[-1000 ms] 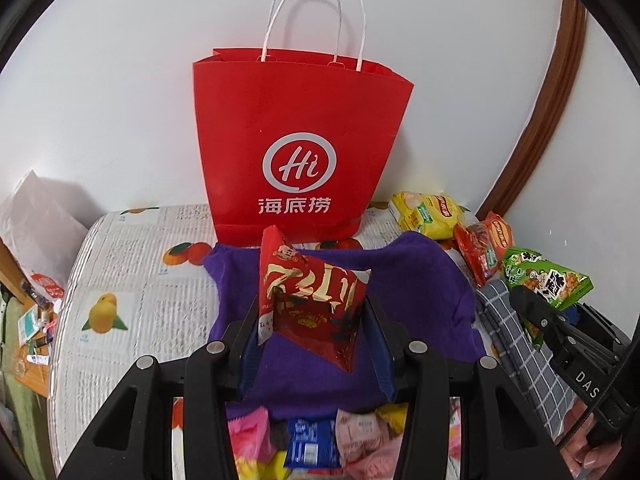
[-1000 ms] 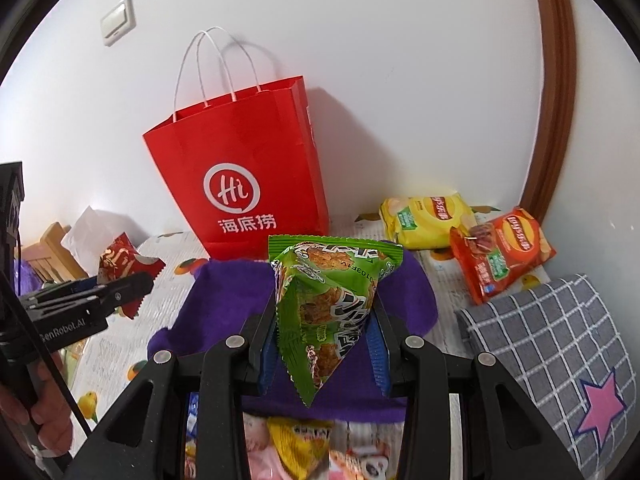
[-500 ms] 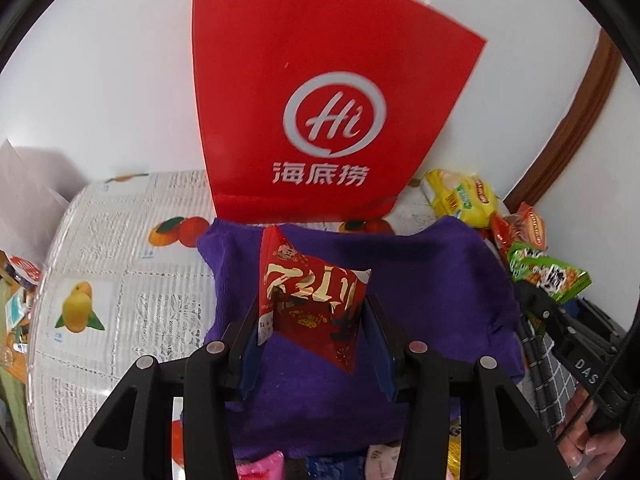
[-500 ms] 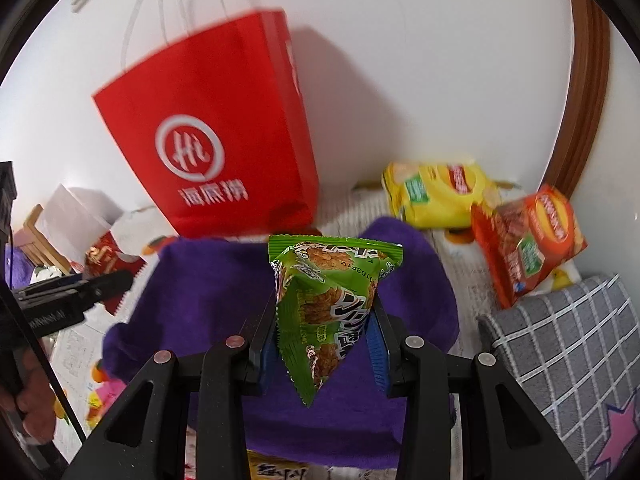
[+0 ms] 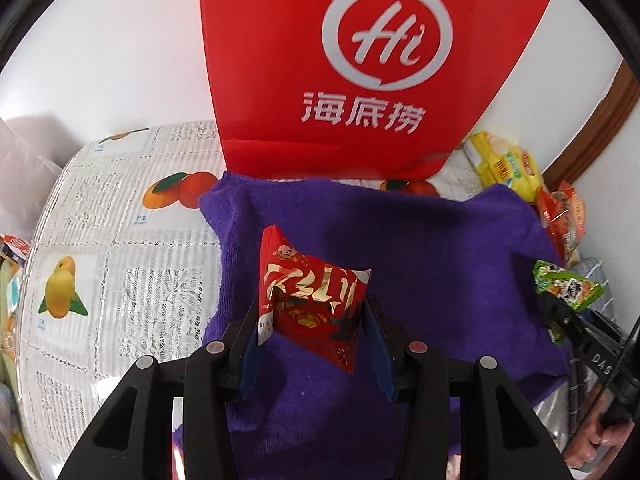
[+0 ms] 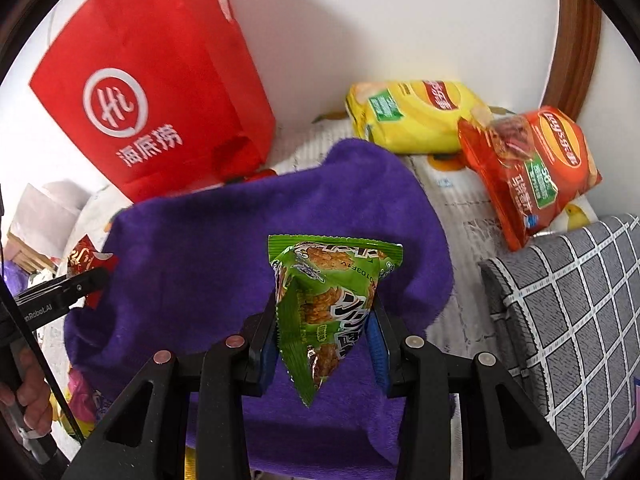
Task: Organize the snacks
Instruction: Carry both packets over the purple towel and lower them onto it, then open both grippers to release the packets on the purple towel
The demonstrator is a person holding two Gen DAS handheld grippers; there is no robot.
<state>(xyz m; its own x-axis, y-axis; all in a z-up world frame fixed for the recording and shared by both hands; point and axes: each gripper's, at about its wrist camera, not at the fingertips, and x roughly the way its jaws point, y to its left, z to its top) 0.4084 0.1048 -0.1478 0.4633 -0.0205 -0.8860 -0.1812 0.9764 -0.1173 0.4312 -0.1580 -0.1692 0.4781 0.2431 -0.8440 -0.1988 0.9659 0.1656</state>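
White wall backed a desk under a fruit-print cover (image 5: 120,216), where a red paper bag (image 5: 360,72) stood just behind a purple towel (image 5: 440,248). Above that towel the left claw (image 5: 312,320) was clamped on a red snack packet (image 5: 316,300) and the right claw (image 6: 326,328) on a green one (image 6: 328,304). Yellow (image 6: 416,116) and orange chip bags (image 6: 528,168) lay right of the towel.

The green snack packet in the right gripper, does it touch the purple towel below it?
Cannot tell. In the right wrist view the green snack packet is clamped by the right gripper, its tip overlapping the purple towel; no gap or contact shows plainly.
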